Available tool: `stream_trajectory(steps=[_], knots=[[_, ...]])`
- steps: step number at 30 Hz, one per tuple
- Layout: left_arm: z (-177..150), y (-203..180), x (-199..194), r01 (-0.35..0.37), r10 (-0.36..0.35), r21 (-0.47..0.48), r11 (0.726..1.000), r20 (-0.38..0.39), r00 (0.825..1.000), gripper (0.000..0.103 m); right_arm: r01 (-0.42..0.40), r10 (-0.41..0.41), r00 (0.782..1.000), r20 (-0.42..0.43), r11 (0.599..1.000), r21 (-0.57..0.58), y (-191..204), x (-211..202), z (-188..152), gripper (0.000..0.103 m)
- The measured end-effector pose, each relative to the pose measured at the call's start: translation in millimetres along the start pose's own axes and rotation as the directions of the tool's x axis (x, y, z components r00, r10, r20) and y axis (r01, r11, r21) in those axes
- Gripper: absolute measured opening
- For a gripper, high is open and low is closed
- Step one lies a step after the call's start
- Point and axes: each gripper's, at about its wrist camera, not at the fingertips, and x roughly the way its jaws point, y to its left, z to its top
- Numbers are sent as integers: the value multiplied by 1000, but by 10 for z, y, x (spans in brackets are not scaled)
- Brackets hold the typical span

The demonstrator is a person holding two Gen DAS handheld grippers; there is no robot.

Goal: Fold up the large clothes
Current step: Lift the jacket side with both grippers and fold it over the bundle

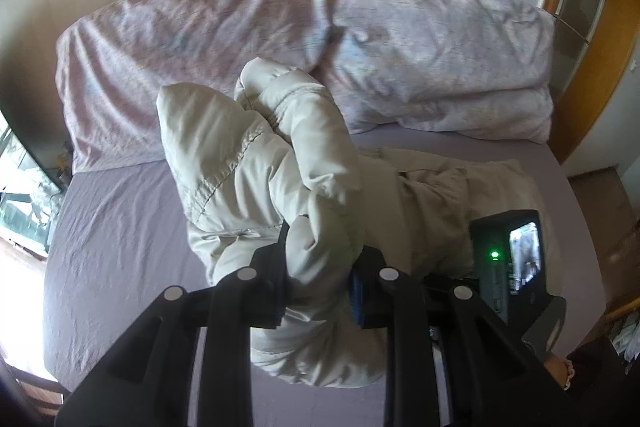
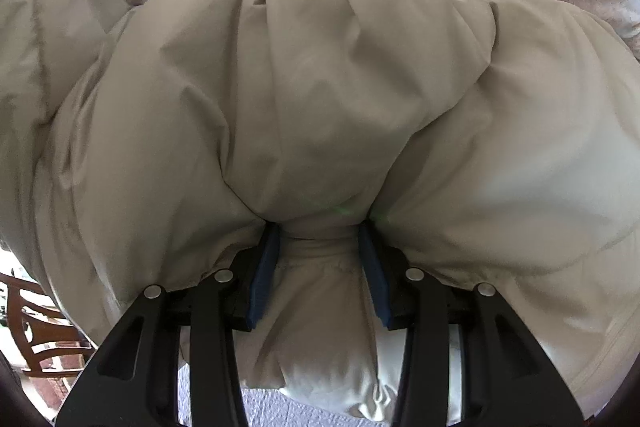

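Note:
A puffy beige down jacket (image 1: 248, 163) lies on a lilac bed sheet (image 1: 116, 227). My left gripper (image 1: 320, 259) is shut on a thick bunched part of the jacket, lifted above the bed, and the padded cloth bulges up in front of the camera. In the right wrist view the same jacket (image 2: 320, 87) fills nearly the whole picture. My right gripper (image 2: 320, 251) is shut on a thick fold of it, its blue pads (image 2: 264, 267) pressing in from both sides. The right gripper's camera body (image 1: 508, 259) shows at the right in the left wrist view.
A crumpled pale pink-lilac duvet (image 1: 320, 27) is heaped along the far side of the bed, against the wall. A wooden wardrobe (image 1: 592, 27) stands at the right. A wooden chair (image 2: 40, 327) sits beside the bed at the lower left.

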Motion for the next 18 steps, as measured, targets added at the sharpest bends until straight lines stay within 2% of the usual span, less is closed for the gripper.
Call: stream_trajectory(steps=[5, 10, 18], knots=[[39, -291, 1, 33, -33, 41, 999, 7, 999, 24, -40, 40, 999, 14, 999, 5, -229, -122, 19, 43], [80, -639, 30, 78, -78, 76, 994, 5, 997, 24, -72, 71, 995, 66, 997, 25, -531, -362, 4, 43], [55, -1206, 134, 147, -146, 135, 980, -19, 989, 24, -32, 17, 985, 172, 996, 88, -1033, -851, -144, 43]])
